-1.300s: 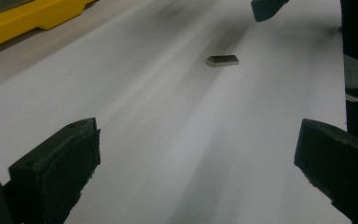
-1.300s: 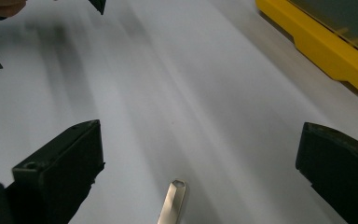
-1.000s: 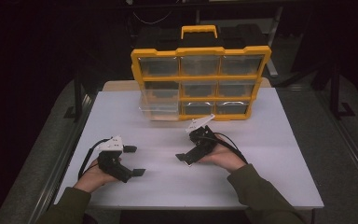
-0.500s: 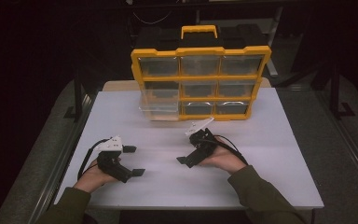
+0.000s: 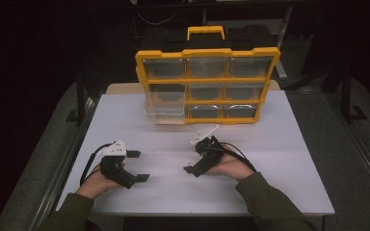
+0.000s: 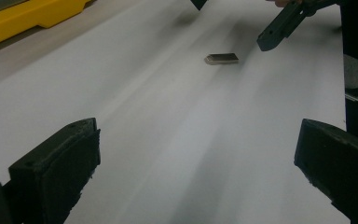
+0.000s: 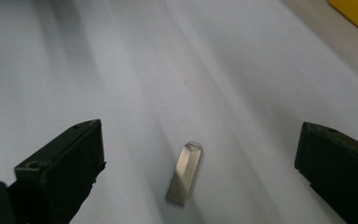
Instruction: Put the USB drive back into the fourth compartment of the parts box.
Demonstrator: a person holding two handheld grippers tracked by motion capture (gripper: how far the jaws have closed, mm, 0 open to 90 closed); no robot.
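One metal stick [image 7: 185, 173] lies flat between the right gripper's [image 7: 200, 172] wide jaws (long axis roughly along them); the left gripper [image 5: 137, 166], also wide, sits farther off.

Dim surroundings, brightly lit table [image 5: 279, 159], soft shadows, slight blur.
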